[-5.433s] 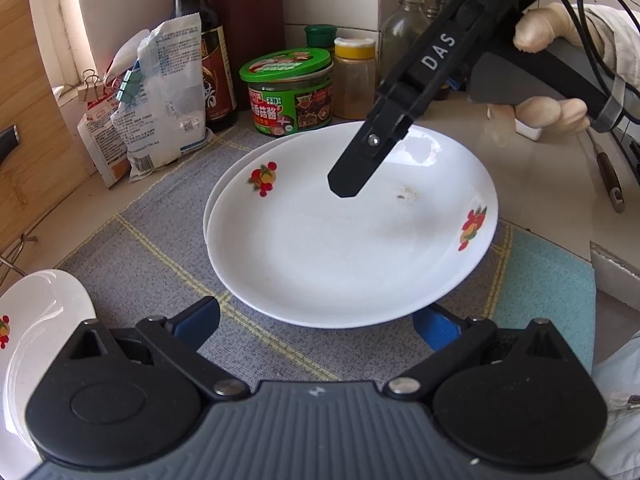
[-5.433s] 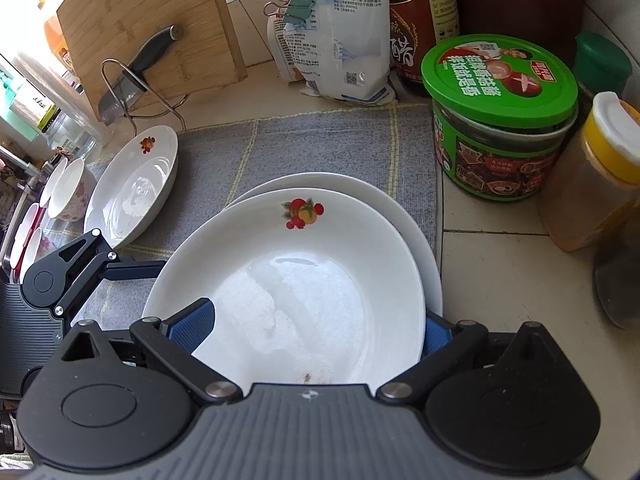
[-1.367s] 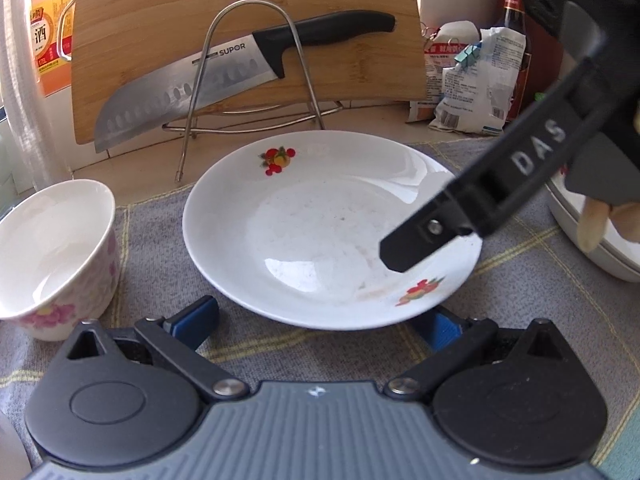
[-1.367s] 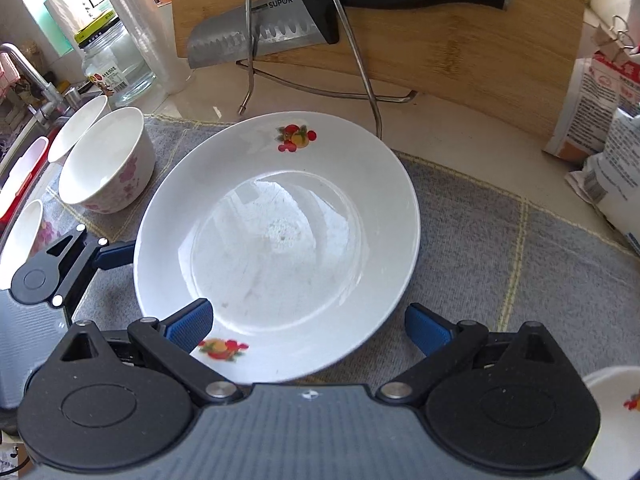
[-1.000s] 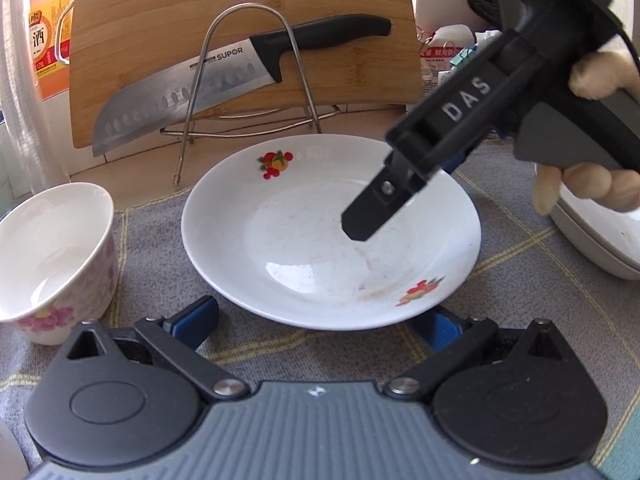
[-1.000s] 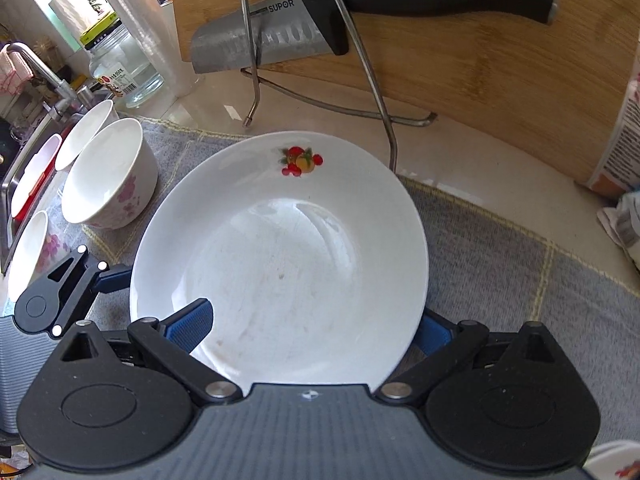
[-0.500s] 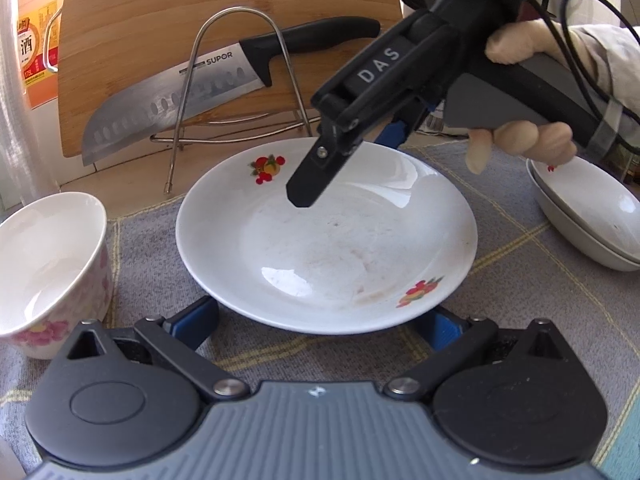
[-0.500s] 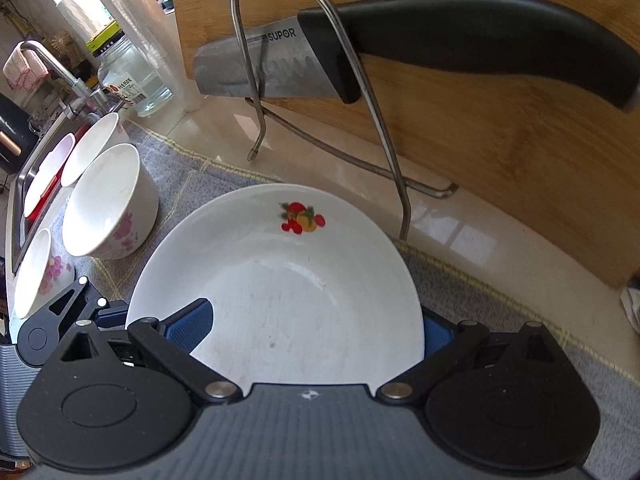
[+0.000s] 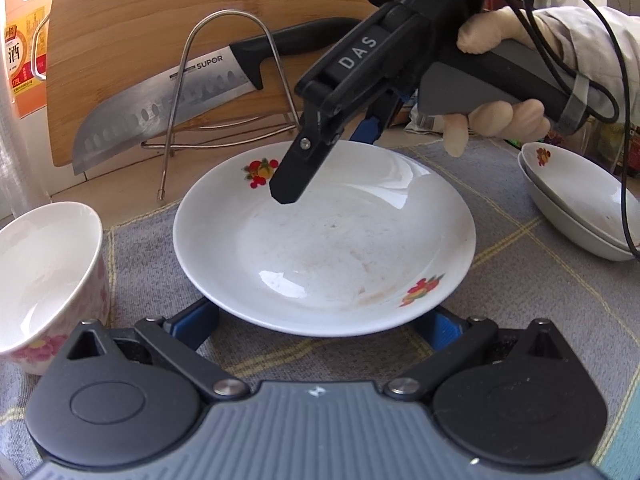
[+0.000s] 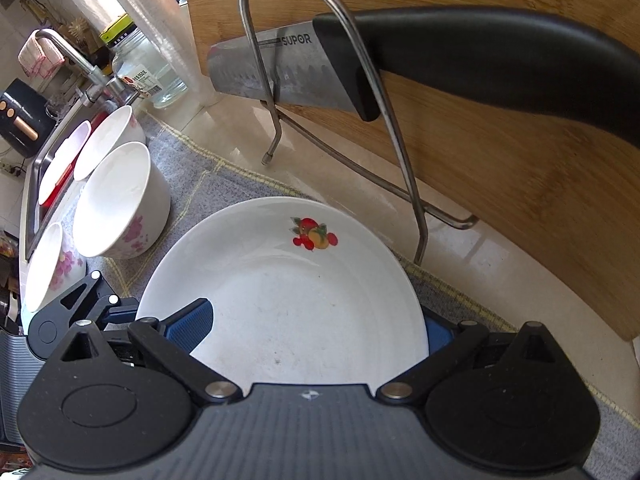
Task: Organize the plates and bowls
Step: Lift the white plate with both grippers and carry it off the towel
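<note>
A white plate with fruit prints [image 9: 324,240] lies on the grey mat; it also shows in the right wrist view [image 10: 280,292]. My left gripper [image 9: 320,320] is open, its blue fingers under the plate's near rim on either side. My right gripper [image 10: 316,328] is open over the plate, one finger above the plate's inside, the other past its far rim; it shows in the left wrist view [image 9: 332,152]. Two stacked plates [image 9: 576,196] sit at the right. White flowered bowls [image 10: 116,200] stand at the left; one shows in the left wrist view [image 9: 44,276].
A bamboo cutting board [image 9: 160,40] leans behind the plate, with a knife [image 9: 168,100] on a wire stand [image 10: 320,100]. A sink with a tap [image 10: 80,64] and a glass jar [image 10: 148,72] are at far left.
My right gripper has moved left and forward over the single plate, toward its far rim. My left gripper has stayed at the plate's near rim.
</note>
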Available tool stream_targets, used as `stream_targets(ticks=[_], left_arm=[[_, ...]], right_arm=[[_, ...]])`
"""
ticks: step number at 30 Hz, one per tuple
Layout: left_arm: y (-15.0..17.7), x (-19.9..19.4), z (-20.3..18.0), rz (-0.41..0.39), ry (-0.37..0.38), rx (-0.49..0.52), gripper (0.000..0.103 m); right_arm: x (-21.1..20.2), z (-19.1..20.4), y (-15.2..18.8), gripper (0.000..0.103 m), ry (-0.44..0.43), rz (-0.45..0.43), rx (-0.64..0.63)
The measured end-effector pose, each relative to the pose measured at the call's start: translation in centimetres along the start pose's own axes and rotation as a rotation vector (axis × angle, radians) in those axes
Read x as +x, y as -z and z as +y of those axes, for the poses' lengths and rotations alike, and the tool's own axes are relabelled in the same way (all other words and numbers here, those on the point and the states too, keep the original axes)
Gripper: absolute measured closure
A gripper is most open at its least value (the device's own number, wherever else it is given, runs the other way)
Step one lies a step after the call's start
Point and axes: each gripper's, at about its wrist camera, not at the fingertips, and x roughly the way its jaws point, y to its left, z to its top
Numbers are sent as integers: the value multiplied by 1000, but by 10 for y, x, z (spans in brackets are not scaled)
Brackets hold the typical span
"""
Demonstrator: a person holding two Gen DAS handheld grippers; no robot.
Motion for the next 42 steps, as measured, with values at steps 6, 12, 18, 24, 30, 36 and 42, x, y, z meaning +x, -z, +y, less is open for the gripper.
stream_targets(ticks=[6,12,18,24,30,36,42], left_arm=[[-1,0,1,-7,7,25,0],[-3,0,-1,-13,5,50,0],[-3,-1,0,-14,4,54,0],[-3,-3,0,-7,4,64,0],[0,-5,2,-10,11,70,0],[0,-7,1,-13,9,75,0],[1,-9,-1,-12,0,73,0]], right_arm=[[1,0,-1,0,-10,11,-13],[0,-1,-1,0,-14,10,-13],[0,-1,-1,0,-17,15,-2],[0,3,1,0,-22,32,-13],[0,-2,-3,0,-12,5,-2],[1,-1,-4,0,-38,6,-1],[0,1,-1,0,-40,14,-1]])
